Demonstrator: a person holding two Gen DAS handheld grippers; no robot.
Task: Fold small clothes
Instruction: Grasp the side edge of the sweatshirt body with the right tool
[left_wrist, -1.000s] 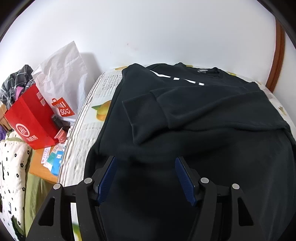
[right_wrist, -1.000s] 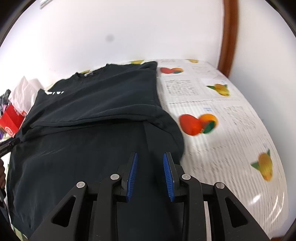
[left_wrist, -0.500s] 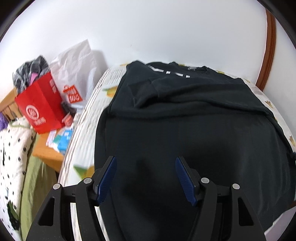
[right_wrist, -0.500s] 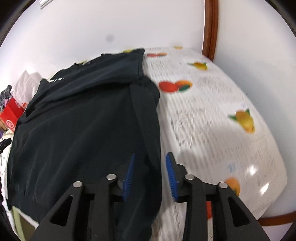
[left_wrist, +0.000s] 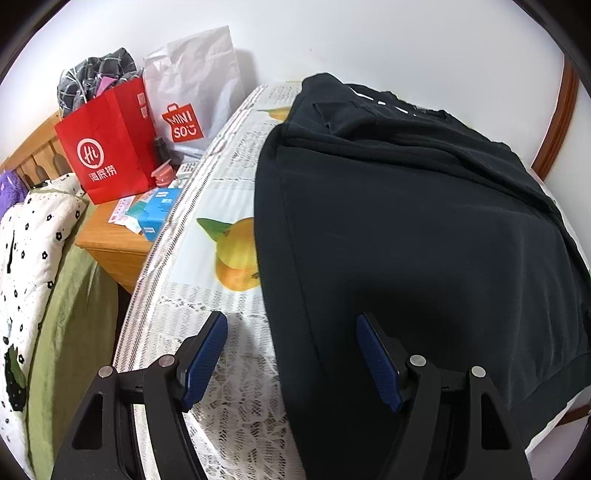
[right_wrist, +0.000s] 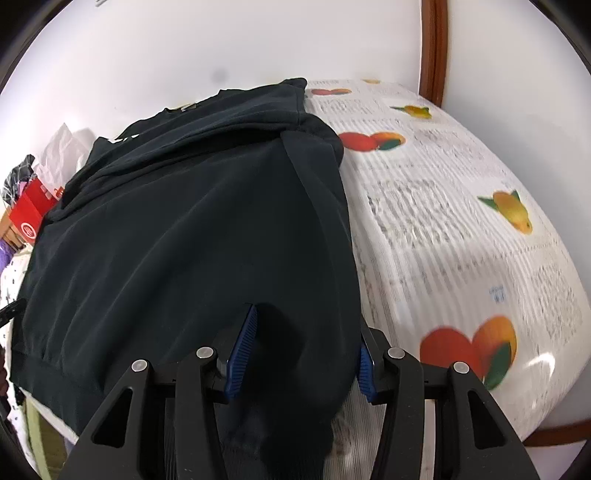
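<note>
your left hand-held gripper (left_wrist: 291, 354) is opening over the sweatshirt's (left_wrist: 424, 236) left edge, gripping nothing. your right hand-held gripper (right_wrist: 306, 354) is opening too, cloth between its jaws. sweatshirt lies spread on the table (right_wrist: 461, 229).

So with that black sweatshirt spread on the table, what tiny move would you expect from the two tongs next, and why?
Probably lower both and close on the near hem. The left tongs and right tongs are both opening, astride opposite side edges of the black sweatshirt, its sleeves already folded across the chest. No pad presses on cloth.
</note>
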